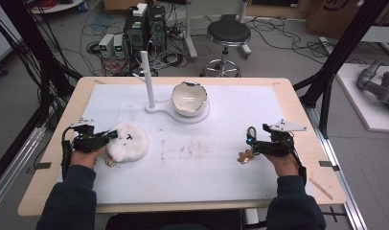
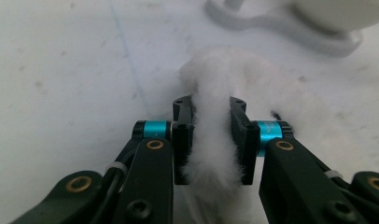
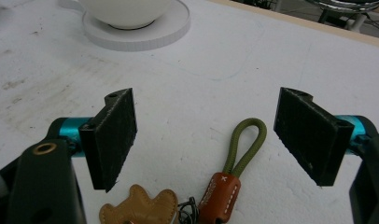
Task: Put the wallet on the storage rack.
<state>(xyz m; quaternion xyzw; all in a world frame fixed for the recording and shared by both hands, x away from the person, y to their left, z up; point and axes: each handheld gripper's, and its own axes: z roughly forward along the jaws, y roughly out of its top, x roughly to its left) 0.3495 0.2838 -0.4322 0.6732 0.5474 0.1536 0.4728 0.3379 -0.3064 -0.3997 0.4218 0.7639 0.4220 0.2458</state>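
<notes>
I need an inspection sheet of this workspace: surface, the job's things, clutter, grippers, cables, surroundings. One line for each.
Surface: white mat on a wooden table, with faint stains.
Job's things: white fluffy charm at left; leather keychain with a green loop at right.
Clutter: white stand with a post and a bowl.
Grippers: left gripper pinches the fluff; right gripper is open over the keychain.
Cables: many on the floor behind.
Surroundings: black stool, computer boxes.
</notes>
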